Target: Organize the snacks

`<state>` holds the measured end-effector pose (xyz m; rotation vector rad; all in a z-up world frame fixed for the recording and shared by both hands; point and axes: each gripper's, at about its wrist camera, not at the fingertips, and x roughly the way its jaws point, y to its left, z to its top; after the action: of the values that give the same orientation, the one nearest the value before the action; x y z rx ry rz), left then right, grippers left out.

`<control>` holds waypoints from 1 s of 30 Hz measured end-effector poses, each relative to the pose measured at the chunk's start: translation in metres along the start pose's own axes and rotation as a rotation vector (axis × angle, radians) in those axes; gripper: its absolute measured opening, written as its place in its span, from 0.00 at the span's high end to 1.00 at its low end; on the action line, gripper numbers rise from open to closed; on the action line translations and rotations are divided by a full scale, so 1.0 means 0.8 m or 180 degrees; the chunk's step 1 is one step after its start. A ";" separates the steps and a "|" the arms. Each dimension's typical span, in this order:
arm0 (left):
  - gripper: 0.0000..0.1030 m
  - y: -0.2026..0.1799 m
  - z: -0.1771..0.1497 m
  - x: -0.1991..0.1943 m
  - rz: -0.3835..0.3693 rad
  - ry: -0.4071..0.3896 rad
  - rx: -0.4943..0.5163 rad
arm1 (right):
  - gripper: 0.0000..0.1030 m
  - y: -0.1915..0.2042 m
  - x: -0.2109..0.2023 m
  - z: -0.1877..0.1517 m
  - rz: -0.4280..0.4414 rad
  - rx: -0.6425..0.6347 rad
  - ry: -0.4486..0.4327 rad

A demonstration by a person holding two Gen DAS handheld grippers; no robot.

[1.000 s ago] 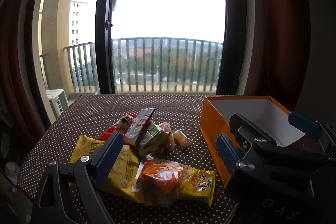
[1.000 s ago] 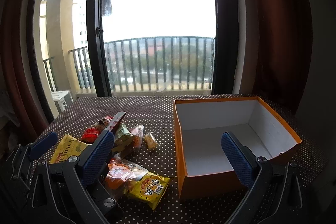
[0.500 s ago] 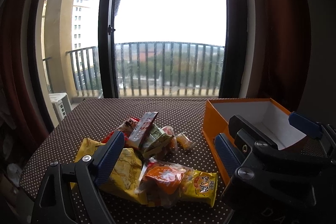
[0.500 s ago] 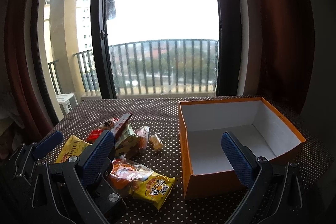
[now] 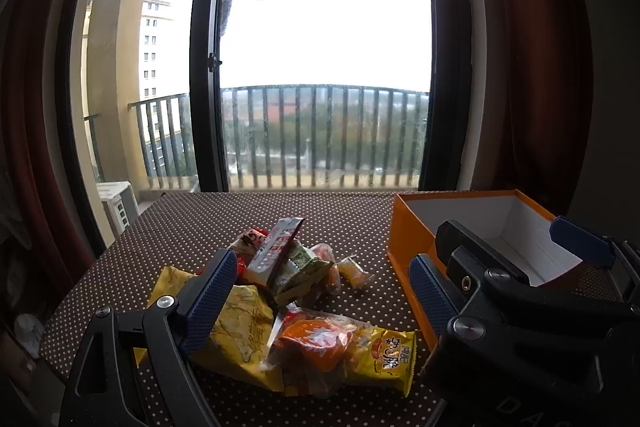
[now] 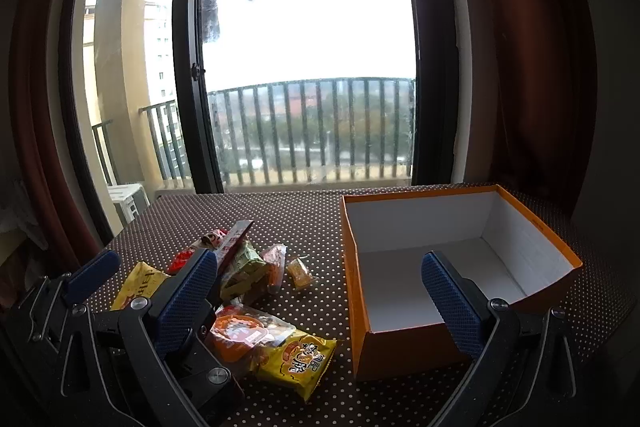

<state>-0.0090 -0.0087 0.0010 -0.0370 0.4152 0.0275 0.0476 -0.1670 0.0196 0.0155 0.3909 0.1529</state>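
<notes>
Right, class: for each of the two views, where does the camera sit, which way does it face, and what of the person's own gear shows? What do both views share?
Left wrist view: sits on the left gripper, faces the balcony window over the snack pile; both grippers show, open.
Right wrist view: sits on the right gripper, faces the same way, over the orange box, whose inside looks empty; the left gripper shows low at left.
Shared: snack pile, orange box, dotted tablecloth, window.
</notes>
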 end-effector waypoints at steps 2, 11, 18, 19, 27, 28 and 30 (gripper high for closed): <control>0.14 0.001 -0.001 0.001 -0.0019 -0.0006 -0.0021 | 0.00 -0.001 0.000 0.000 0.0017 0.0022 0.0007; 0.14 0.002 -0.002 0.003 -0.0004 -0.0020 -0.0009 | 0.00 -0.002 0.000 -0.003 0.0033 0.0073 -0.0023; 0.14 0.001 -0.004 0.002 0.0011 -0.0019 0.0021 | 0.00 0.002 0.001 -0.003 0.0071 0.0007 -0.0007; 0.14 0.001 -0.004 0.002 0.0012 -0.0022 0.0019 | 0.00 0.002 0.001 -0.003 0.0081 0.0013 -0.0007; 0.14 0.004 -0.010 0.008 0.0081 0.0002 0.0033 | 0.00 0.006 0.008 -0.008 0.0081 -0.0005 -0.0017; 0.14 0.006 -0.011 0.009 0.0084 0.0009 0.0028 | 0.00 0.007 0.010 -0.009 0.0088 -0.0002 -0.0014; 0.14 0.008 -0.013 0.012 0.0096 0.0023 0.0021 | 0.00 0.008 0.012 -0.011 0.0115 0.0010 -0.0012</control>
<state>-0.0047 -0.0022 -0.0129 -0.0243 0.4231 0.0558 0.0523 -0.1589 0.0077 0.0261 0.3872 0.1878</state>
